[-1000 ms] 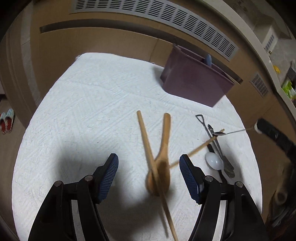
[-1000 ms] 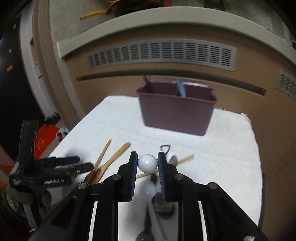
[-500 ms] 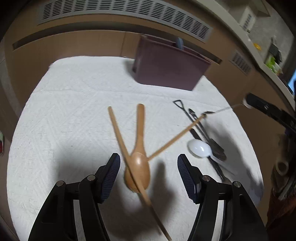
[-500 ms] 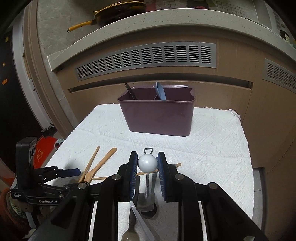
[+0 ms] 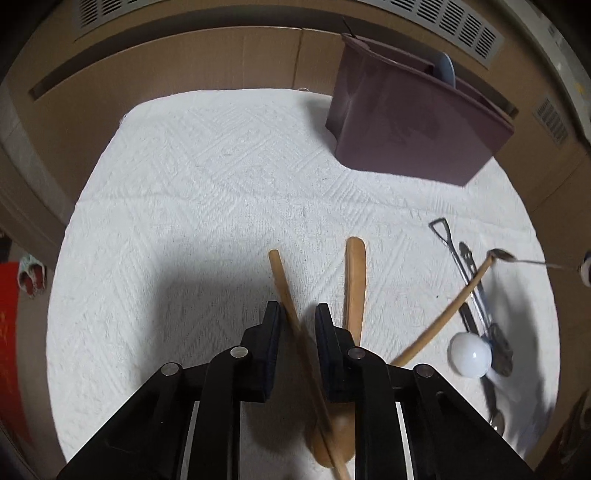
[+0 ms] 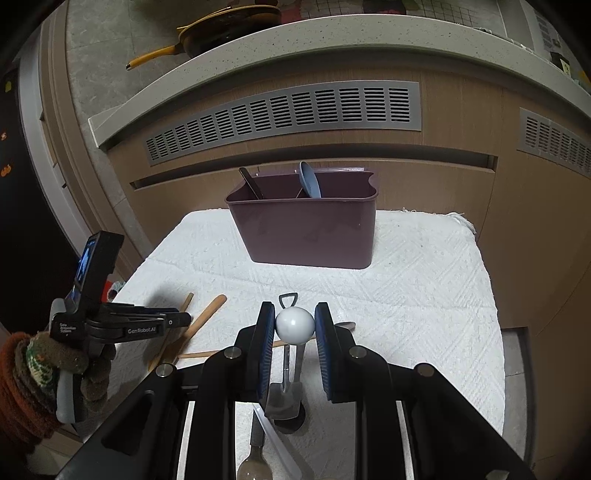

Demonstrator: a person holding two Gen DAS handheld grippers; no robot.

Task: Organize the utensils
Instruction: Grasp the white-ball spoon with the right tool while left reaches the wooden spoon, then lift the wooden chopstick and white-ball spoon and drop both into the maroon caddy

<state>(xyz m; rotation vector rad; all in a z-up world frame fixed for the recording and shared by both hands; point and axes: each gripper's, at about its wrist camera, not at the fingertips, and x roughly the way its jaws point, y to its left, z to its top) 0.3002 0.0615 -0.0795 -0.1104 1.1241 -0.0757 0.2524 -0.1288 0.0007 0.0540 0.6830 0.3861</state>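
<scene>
My left gripper (image 5: pixel 297 325) is shut on a thin wooden chopstick (image 5: pixel 282 280) that runs between its fingers. A wooden spoon (image 5: pixel 354 280) lies just right of it on the white cloth (image 5: pixel 207 184). A second chopstick (image 5: pixel 447 314) slants toward several metal utensils (image 5: pixel 476 295) and a white ball-ended spoon (image 5: pixel 471 354). My right gripper (image 6: pixel 294 325) is shut on a white ball-ended utensil (image 6: pixel 294 325) held above the cloth. The maroon utensil caddy (image 6: pixel 306 229) stands at the back and holds a blue spoon (image 6: pixel 310 181) and a dark utensil (image 6: pixel 251 182).
The cloth-covered table ends close to a wooden cabinet front with a vent grille (image 6: pixel 288 114). The left gripper (image 6: pixel 122 325) shows in the right wrist view, in a gloved hand (image 6: pixel 40 369). Metal utensils (image 6: pixel 288 398) lie under my right gripper. A pan (image 6: pixel 229 29) sits on the counter.
My left gripper moved down over the wooden utensils and shut on the chopstick. My right gripper rose a little with the white ball-ended utensil, facing the caddy.
</scene>
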